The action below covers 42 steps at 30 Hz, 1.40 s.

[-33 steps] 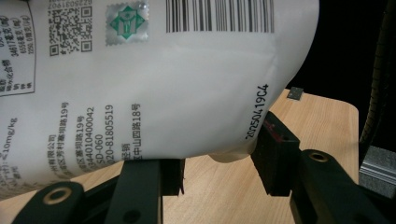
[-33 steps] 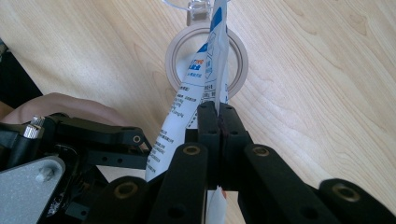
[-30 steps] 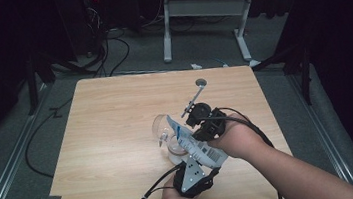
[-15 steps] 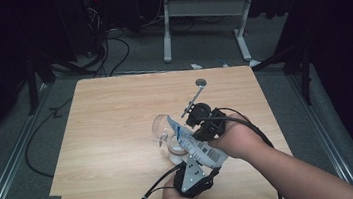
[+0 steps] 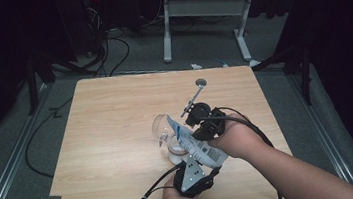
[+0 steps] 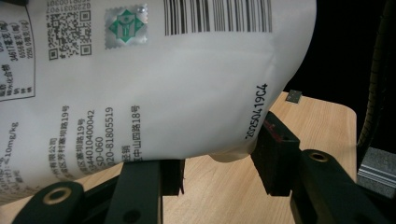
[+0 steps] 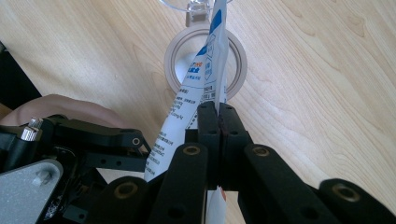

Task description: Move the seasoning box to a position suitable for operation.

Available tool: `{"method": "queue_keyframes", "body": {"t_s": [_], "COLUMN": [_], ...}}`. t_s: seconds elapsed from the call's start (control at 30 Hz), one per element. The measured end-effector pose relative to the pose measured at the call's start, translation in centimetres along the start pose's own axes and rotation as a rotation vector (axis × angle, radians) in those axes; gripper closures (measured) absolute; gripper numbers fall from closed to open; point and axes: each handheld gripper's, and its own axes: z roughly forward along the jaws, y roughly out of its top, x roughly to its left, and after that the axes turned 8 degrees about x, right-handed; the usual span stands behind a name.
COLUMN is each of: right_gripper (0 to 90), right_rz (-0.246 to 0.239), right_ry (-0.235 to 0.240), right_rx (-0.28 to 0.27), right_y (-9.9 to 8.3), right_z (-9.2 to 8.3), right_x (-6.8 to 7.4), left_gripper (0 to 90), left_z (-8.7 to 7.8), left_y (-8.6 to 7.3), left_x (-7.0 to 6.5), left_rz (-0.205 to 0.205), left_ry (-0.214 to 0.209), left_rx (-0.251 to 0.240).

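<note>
Starting at the left of the huddle, a clear rounded glass vessel (image 5: 160, 126) sits on the counter (image 5: 105, 112). Just beside it at about four o'clock is a pale ring-shaped cup mouth (image 5: 174, 154). Whether the two touch I can't tell.

The white printed pouch (image 5: 195, 145) hangs in the air above that ring, slanting from its top corner at ten o'clock down to its fat end at four o'clock.

The left gripper (image 5: 200, 161) comes in from six o'clock, and in its own view its fingers (image 6: 275, 154) look clamped on the bulging bottom of the pouch (image 6: 140, 93). The film swells out between them, so it's soft and part-filled and will sag and slosh. It's light enough, I'd say, but the glossy skin could slide.

The right gripper (image 5: 184, 129) has its fingers (image 7: 208, 126) pressed flat together on the pouch's thin edge (image 7: 205, 74), with the ring (image 7: 175, 60) and the glass (image 7: 196, 7) straight ahead at twelve. That flat seam is the sound place to grip, since the belly only squashes.

Farthest right, at one o'clock from the hands, a slim rod with a round end (image 5: 201, 82) sits well clear. The glass looks breakable and crowds the pouch's tip, so there's little room to swing.
</note>
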Motion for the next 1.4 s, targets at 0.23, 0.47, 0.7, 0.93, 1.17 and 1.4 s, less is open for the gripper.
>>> {"method": "queue_keyframes", "body": {"t_s": [0.23, 0.47, 0.7, 0.93, 1.17, 1.4], "right_gripper": [90.0, 90.0, 90.0, 90.0, 90.0, 90.0], "right_rz": [0.005, 0.002, -0.001, -0.001, -0.003, -0.003], "right_ry": [-0.003, -0.007, -0.004, -0.008, -0.007, -0.008], "right_rx": [0.000, 0.001, -0.002, 0.000, -0.008, -0.008], "right_y": [0.01, 0.36, 0.49, 0.56, 0.73, 0.83], "right_z": [-0.03, -0.19, 0.03, 0.14, -0.05, 0.00], "right_x": [-0.21, -0.38, -0.42, -0.34, -0.31, -0.26], "left_gripper": [58.6, 58.6, 58.7, 58.6, 58.6, 58.7], "left_z": [0.16, 0.25, 0.21, 0.18, 0.04, 0.02], "left_y": [0.39, 0.54, 0.43, 0.36, 0.48, 0.51], "left_x": [0.16, 0.36, 0.37, 0.39, 0.50, 0.54], "left_rz": [0.003, -0.008, -0.011, -0.011, -0.019, -0.018], "left_ry": [0.001, 0.003, 0.000, 0.001, 0.001, 0.000], "left_rx": [0.006, 0.000, -0.003, -0.004, -0.014, -0.015]}}
